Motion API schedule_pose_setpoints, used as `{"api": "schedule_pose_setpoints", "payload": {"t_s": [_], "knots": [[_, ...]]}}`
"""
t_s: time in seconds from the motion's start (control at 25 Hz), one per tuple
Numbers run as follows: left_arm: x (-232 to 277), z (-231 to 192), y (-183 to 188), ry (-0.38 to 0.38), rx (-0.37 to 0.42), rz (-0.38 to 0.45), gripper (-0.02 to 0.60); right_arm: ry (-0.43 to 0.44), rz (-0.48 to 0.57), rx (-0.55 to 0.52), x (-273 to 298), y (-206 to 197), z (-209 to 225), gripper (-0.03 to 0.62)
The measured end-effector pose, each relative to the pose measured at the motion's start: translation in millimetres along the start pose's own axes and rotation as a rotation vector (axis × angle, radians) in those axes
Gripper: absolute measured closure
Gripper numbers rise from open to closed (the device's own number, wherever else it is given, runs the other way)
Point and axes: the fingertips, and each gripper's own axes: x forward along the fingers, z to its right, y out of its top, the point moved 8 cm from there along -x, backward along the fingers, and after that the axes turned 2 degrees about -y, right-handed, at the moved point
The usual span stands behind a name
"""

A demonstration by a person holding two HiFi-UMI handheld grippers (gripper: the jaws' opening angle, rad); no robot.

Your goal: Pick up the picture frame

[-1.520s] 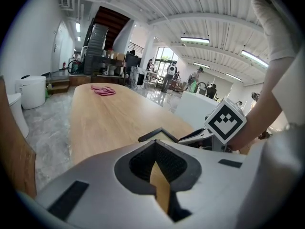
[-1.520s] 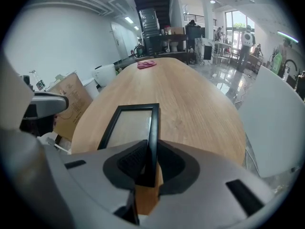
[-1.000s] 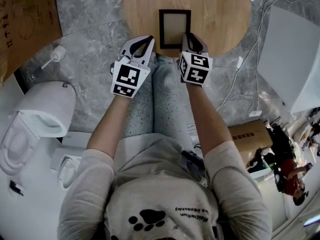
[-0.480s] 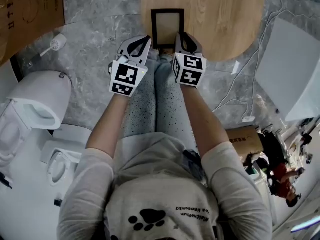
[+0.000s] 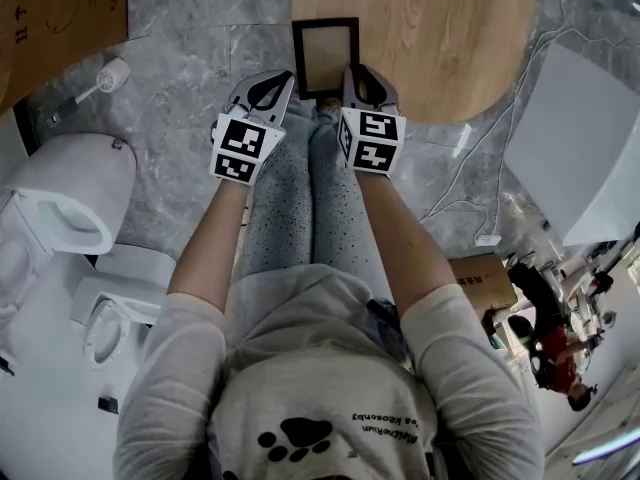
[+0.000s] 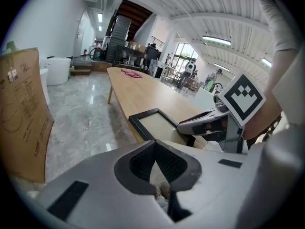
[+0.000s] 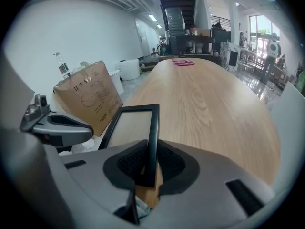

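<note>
Over the last second the picture frame (image 5: 325,56) has slid left along the table (image 5: 440,38), from well inboard to its rounded corner, and both grippers went with it. The frame is a thin black rectangular moulding round a matte beige panel; its left rail now lies at or just past the table's edge, above glossy, grey-veined marble floor (image 5: 190,28). The right gripper (image 5: 358,74) has its ribbed black pads clamped on the frame's right rail near the bottom corner. The left gripper (image 5: 279,80), smooth grey plastic, has its jaws pressed together on nothing, just beside the frame's lower left corner. Pale grained wood stretches beyond and rightward; a cardboard sheet (image 5: 60,8) stands well apart to the left.
</note>
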Motion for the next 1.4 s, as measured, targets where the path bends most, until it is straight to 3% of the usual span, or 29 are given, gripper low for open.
{"api": "schedule_pose_setpoints", "payload": {"t_s": [0.08,0.16,0.52,0.88,1.12,1.4], "knots": [[3,-2,-4,-0.021,-0.051,0.002,0.573,0.007,0.002,-0.009,-1,-1,-2,0.523],[5,-5,-6,-0.04,-0.097,0.008,0.473,0.01,0.004,-0.015,-2,0,-4,0.523],[26,-15,-17,-0.164,-0.307,0.011,0.37,0.039,-0.001,-0.051,-4,-2,-9,0.523],[41,-13,-25,-0.286,-0.528,0.005,0.365,0.099,0.001,-0.084,-3,-3,-9,0.523],[32,-10,-16,-0.334,-0.573,0.04,0.395,0.118,-0.007,-0.062,-3,-3,-5,0.523],[27,-7,-7,-0.378,-0.652,0.068,0.476,0.134,-0.021,-0.024,-4,-2,-1,0.523]]}}
